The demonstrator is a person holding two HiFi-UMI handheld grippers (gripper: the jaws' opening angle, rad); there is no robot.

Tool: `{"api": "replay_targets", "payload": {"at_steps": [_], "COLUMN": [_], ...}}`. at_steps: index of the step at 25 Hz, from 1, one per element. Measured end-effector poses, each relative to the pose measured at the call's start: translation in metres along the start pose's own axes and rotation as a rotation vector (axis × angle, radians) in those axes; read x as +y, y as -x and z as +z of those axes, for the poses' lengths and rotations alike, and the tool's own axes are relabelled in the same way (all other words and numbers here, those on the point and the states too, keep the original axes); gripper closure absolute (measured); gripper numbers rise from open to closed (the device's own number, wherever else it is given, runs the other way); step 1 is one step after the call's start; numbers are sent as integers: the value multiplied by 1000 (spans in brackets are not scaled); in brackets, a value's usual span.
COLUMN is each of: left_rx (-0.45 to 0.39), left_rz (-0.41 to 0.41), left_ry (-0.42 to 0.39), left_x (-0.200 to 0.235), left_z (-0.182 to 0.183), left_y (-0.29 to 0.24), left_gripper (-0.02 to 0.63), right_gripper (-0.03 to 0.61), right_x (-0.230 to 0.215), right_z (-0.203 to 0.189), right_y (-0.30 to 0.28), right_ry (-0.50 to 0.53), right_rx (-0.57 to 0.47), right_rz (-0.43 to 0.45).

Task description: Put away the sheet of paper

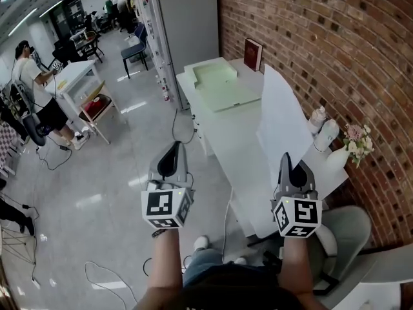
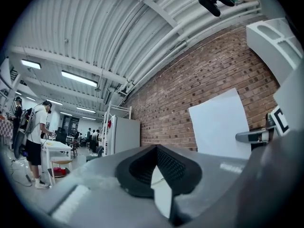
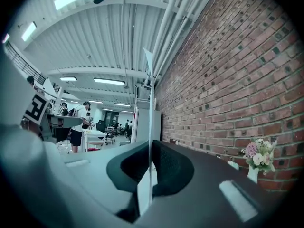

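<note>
Paper [image 1: 281,124] stands upright over the white table [image 1: 227,141], pinched by the right gripper [image 1: 284,157]; left gripper [image 1: 173,148] hangs closed and empty above the floor [image 1: 110,173].

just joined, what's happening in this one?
A person holds two grippers at a long white desk by a brick wall. The right gripper is shut on a white sheet of paper, held upright over the desk. The left gripper is shut and empty, out over the floor. The paper isn't put away yet.
</note>
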State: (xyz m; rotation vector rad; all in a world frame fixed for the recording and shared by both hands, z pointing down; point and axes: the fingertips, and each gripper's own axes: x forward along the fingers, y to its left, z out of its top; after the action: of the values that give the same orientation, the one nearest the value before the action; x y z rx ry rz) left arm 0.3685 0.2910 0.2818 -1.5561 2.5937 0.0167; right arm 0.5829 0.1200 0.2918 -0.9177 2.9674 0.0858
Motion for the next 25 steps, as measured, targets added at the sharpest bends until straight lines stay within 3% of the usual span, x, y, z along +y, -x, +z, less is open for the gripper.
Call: {"api": "replay_targets", "payload": {"at_steps": [11, 19, 25], "left_rx": [15, 7, 19], "left_rz": [-81, -64, -40], "left_ry": [-13, 6, 21], "left_x": [98, 168, 187], "left_z": [-14, -17, -23], "left_y": [-76, -111, -129], "left_gripper": [614, 614, 614], "right_gripper": [578, 578, 578], "right_x": [52, 85, 92], "right_z": [-5, -4, -13], "right_y": [-92, -149, -184], "right_ry": [-19, -16, -27], "right_rx": [18, 20, 29], "right_rz": [-86, -105, -83]}}
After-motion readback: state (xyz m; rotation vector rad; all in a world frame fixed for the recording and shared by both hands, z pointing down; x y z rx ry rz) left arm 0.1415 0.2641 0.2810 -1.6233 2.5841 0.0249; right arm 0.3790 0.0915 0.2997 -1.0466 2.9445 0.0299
